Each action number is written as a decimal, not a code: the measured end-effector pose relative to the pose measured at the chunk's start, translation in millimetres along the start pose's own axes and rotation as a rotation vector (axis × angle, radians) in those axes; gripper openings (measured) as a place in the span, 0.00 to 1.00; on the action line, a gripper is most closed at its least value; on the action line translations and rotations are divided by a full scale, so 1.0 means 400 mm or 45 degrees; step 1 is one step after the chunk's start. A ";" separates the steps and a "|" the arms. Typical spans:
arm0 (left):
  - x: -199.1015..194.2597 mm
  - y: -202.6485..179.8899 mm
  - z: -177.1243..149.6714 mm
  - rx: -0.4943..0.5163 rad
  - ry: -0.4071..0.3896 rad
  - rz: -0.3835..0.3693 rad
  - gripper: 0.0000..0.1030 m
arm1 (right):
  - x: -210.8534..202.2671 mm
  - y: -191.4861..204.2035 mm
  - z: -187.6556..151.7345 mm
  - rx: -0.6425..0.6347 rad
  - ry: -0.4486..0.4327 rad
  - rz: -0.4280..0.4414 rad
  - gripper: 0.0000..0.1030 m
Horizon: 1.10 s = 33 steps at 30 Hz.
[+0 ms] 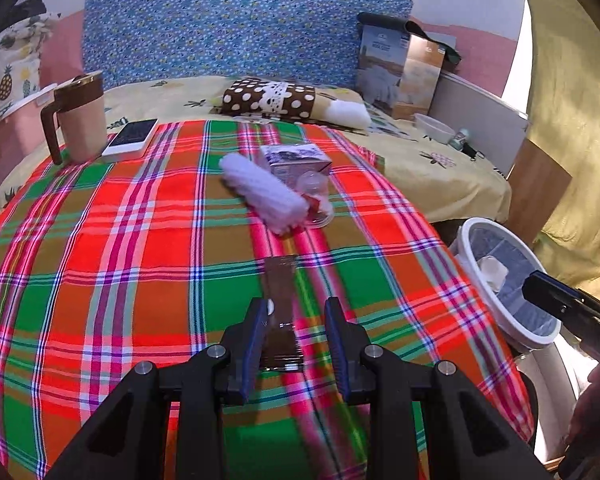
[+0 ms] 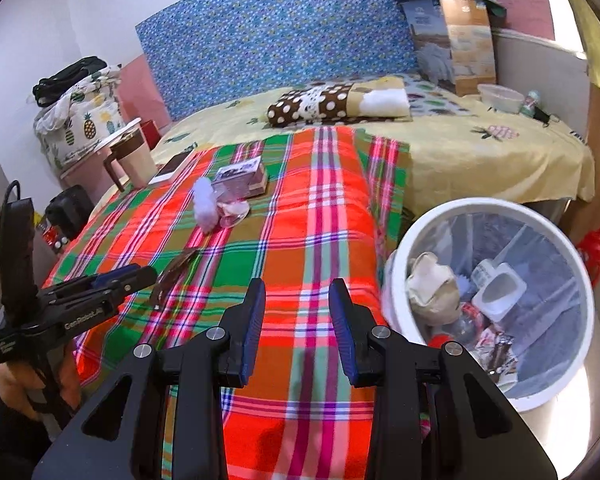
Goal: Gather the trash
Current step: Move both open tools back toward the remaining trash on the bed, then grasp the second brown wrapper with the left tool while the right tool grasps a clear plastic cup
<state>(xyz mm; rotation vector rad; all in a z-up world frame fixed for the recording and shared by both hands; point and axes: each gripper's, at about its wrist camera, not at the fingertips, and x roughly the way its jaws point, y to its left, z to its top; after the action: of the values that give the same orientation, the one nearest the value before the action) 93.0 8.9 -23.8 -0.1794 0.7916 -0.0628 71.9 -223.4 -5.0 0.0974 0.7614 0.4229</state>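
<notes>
Lying flat on the plaid cloth point(image 1: 140, 240), the brown wrapper point(image 1: 281, 304) runs its long axis away from the left tool point(image 1: 296, 324), whose jaws stand apart on either side of the near end without pressing it. Farther along sit a white roll point(image 1: 262, 192), a clear cup point(image 1: 318, 204) and a small carton point(image 1: 296, 160). The white bin point(image 2: 396, 280) beside the bed holds crumpled paper, a white tub and wrappers. The right tool point(image 2: 296, 320) is open and empty, angled downward over the cloth beside the bin.
</notes>
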 end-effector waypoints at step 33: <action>0.026 0.122 0.056 -0.096 -0.007 0.057 0.18 | 0.194 0.159 0.143 -0.277 0.093 0.087 0.34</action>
<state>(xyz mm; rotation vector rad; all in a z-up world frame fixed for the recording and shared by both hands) 115.7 58.7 -24.7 -0.2328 0.7929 0.0097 139.8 -130.1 1.0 -0.0964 0.7810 0.5739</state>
